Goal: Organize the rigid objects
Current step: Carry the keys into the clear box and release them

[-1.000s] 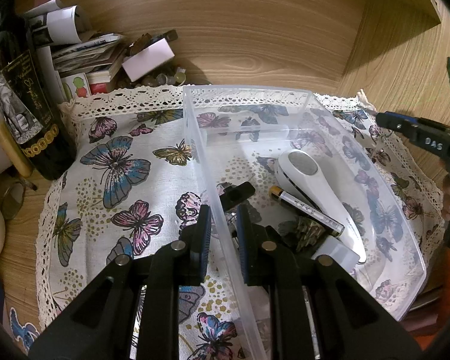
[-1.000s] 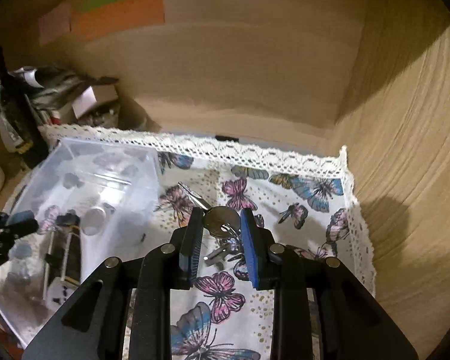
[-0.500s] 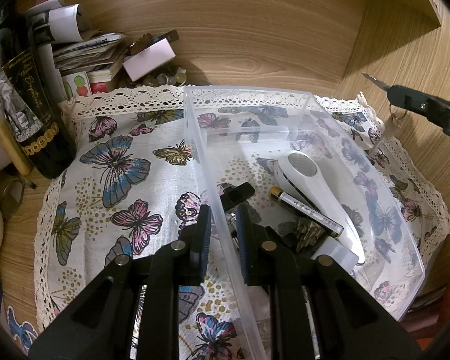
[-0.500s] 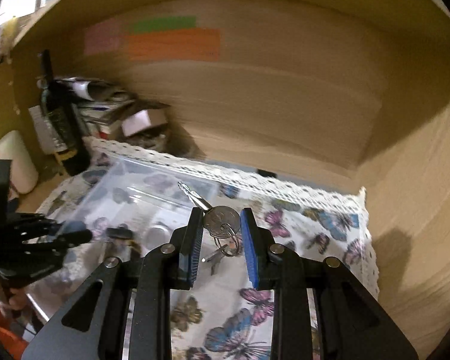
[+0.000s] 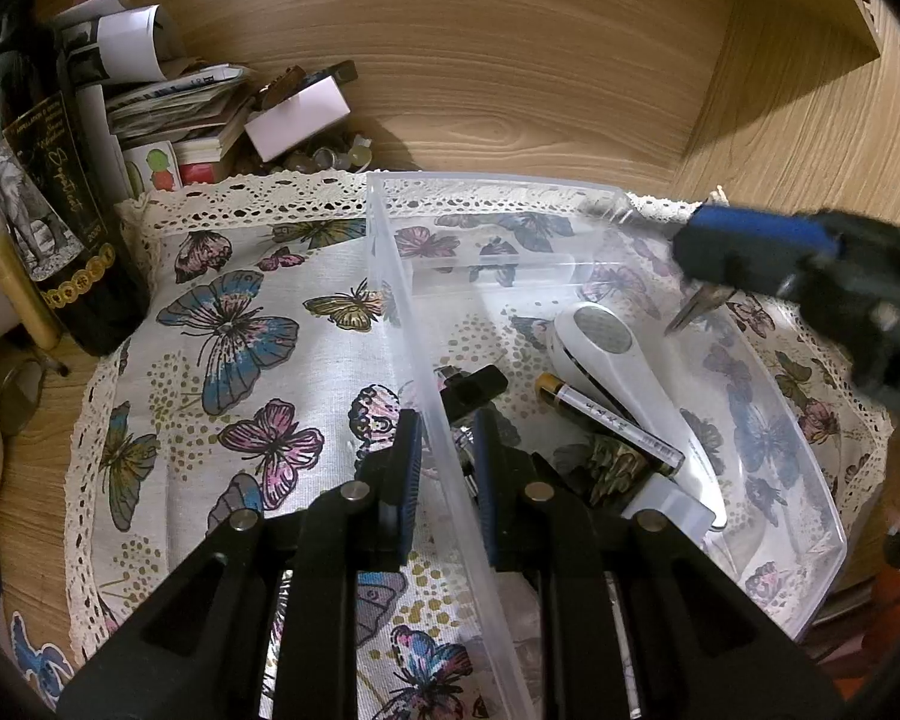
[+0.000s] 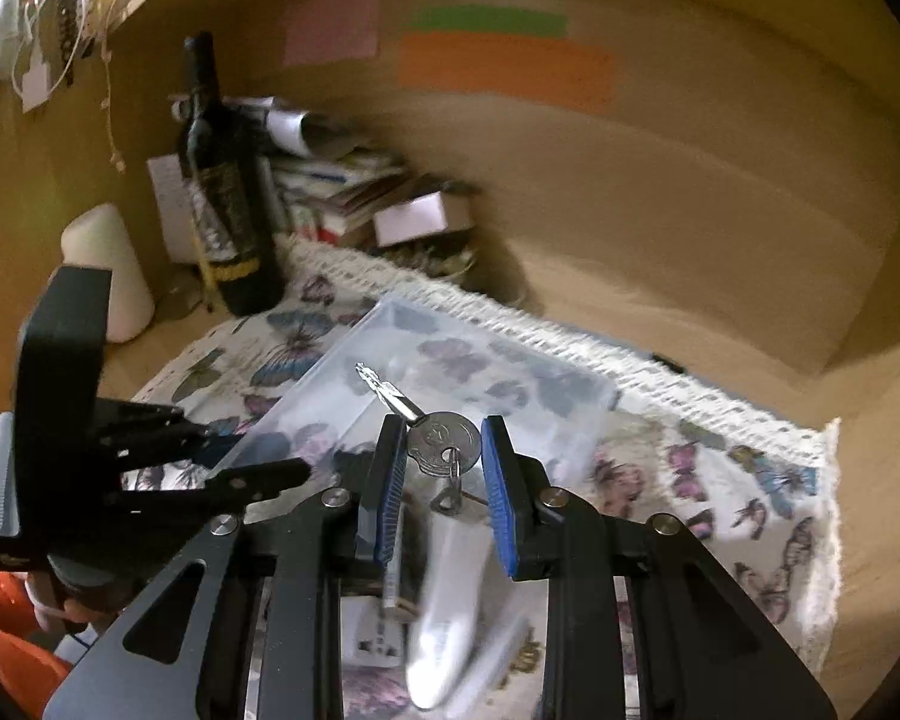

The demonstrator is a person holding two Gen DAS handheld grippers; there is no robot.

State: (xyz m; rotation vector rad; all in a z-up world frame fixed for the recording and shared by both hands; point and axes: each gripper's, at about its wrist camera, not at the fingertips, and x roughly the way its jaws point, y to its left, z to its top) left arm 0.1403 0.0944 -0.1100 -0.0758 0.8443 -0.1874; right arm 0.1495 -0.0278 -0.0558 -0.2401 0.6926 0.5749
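Observation:
A clear plastic bin [image 5: 390, 252] stands on the butterfly cloth [image 5: 240, 330]. My left gripper [image 5: 444, 420] is shut on the bin's left wall, one finger inside and one outside. In the bin lie a white handheld device [image 5: 618, 372], a dark pen [image 5: 606, 420], a small black piece [image 5: 474, 384] and a white adapter [image 5: 666, 504]. My right gripper [image 6: 441, 429] is shut on a bunch of keys [image 6: 444, 444], one key sticking up and forward. In the left wrist view the right gripper [image 5: 696, 252] hangs over the bin's far right part with a key [image 5: 699, 306] dangling below it.
A dark wine bottle [image 5: 48, 228], a pile of papers and books [image 5: 174, 108] and a white box [image 5: 297, 117] crowd the back left corner. A white cylinder [image 6: 105, 270] stands left of the bottle. Wooden walls close in behind and to the right.
My right gripper has carried the keys leftward, from above the bare cloth to above the bin. The left gripper has kept its hold on the bin wall.

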